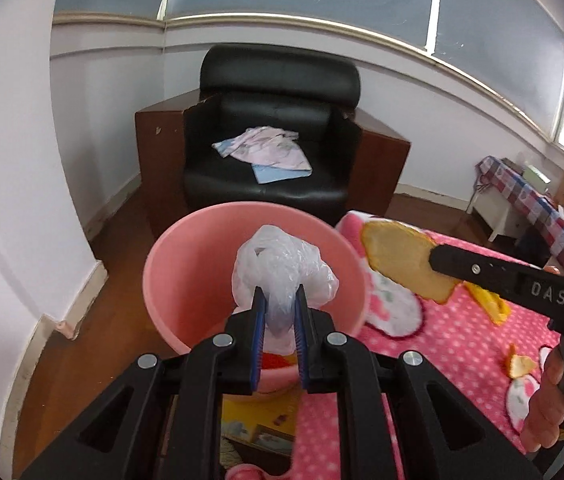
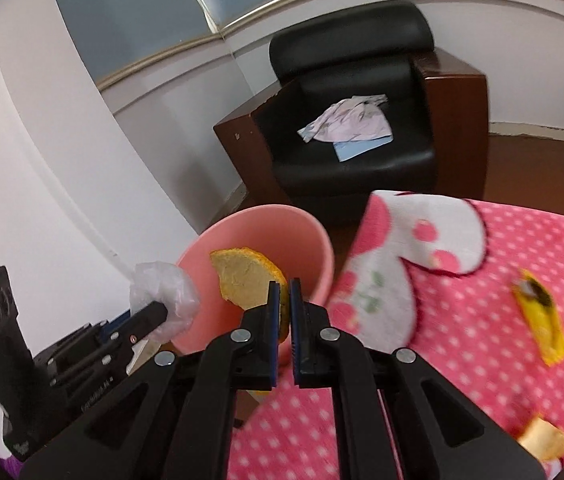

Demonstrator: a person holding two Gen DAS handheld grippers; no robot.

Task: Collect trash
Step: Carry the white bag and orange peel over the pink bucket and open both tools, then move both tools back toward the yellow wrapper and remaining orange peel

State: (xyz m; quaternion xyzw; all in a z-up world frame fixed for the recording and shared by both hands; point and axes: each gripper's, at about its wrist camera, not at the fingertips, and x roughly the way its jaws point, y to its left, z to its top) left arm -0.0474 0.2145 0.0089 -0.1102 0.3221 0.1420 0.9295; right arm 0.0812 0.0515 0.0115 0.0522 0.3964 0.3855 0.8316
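Left gripper (image 1: 278, 294) clamps plastic bag (image 1: 282, 268) over pink bin (image 1: 170, 272) | right gripper (image 2: 285, 290) pinches peel (image 2: 248, 280)

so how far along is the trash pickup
Partway. Something red-orange already lies in the pink bin. In hand: the left tool grips a crumpled plastic bag over the bin, and the right tool grips an orange peel. Left: two peel scraps on the pink blanket.

Pink bin (image 1: 186, 272), clear white bag (image 1: 282, 268), yellow-orange peel (image 1: 397, 256), pink white-dotted blanket (image 1: 461, 332), black armchair (image 1: 278, 128).
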